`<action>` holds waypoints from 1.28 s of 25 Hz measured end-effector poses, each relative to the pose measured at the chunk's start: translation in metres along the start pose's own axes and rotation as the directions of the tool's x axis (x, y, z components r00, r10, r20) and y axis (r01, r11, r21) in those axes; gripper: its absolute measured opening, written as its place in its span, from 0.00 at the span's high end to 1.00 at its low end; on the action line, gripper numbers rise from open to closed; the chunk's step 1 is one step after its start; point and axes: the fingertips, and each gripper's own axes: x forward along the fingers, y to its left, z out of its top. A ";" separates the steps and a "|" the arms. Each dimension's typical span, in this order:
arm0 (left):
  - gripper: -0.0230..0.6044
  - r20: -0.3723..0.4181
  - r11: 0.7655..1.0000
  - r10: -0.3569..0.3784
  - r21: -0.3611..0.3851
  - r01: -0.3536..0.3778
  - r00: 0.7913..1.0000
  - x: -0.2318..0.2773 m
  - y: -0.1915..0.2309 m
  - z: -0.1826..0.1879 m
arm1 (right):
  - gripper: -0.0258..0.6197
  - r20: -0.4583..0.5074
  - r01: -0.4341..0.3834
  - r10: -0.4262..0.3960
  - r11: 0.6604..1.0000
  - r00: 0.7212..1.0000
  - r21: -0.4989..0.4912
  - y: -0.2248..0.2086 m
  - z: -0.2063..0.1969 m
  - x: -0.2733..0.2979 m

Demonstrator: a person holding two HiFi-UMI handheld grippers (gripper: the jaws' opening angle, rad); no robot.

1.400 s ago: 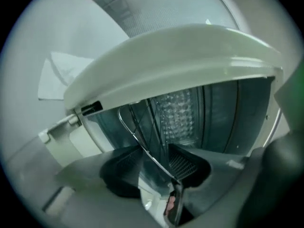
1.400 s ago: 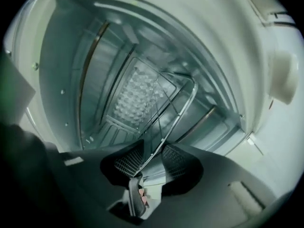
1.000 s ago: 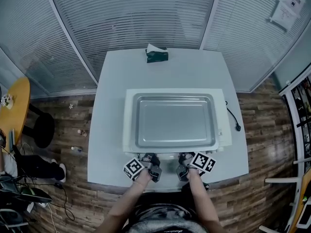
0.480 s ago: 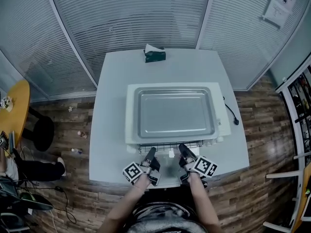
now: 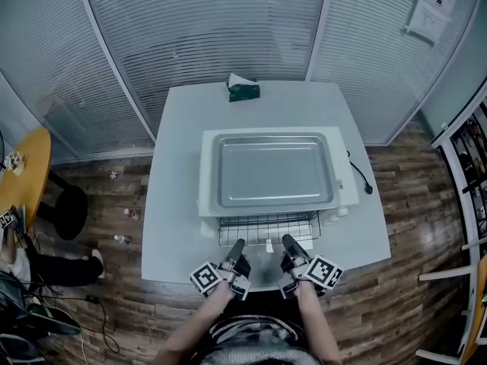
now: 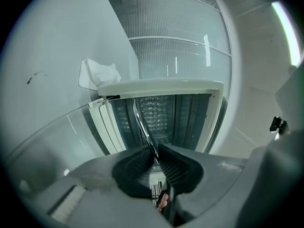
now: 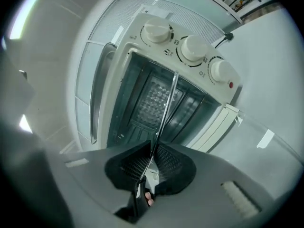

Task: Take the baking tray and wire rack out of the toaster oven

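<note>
Only faintly legible: the paper notice (image 5: 434,6) on the wall and the marks round the oven's three knobs (image 7: 194,48) are too small for you to read.
Markers: black-and-white squares on the cube of each gripper you hold.
Left gripper (image 6: 156,158): its ribbed black pads are closing, with the rack's thin front wire pinched between them.
Right gripper (image 7: 153,156): pads pressed together on that same front wire, further right.
Wire rack (image 5: 268,229): a shiny metal grid, partly out of the toaster oven (image 5: 207,175) towards the table's near edge. Its back part is hidden inside.
Baking tray (image 5: 275,169): dull grey metal with rounded corners. It seems to lie on the oven's roof, though only the head view shows it.
Oven: white casing and dark cavity, with its glass door (image 7: 88,99) swung open.
Table (image 5: 175,204): plain white, with a dark tissue box (image 5: 243,90) at the far edge.
Power cord (image 5: 361,177): black, lying loose near the right edge.
</note>
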 end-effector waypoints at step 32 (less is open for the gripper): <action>0.91 0.059 0.990 -0.031 0.140 0.022 0.998 -0.101 -0.058 -0.076 | 0.92 -0.125 -0.113 0.111 0.994 0.986 -0.010 0.037 -0.048 -0.114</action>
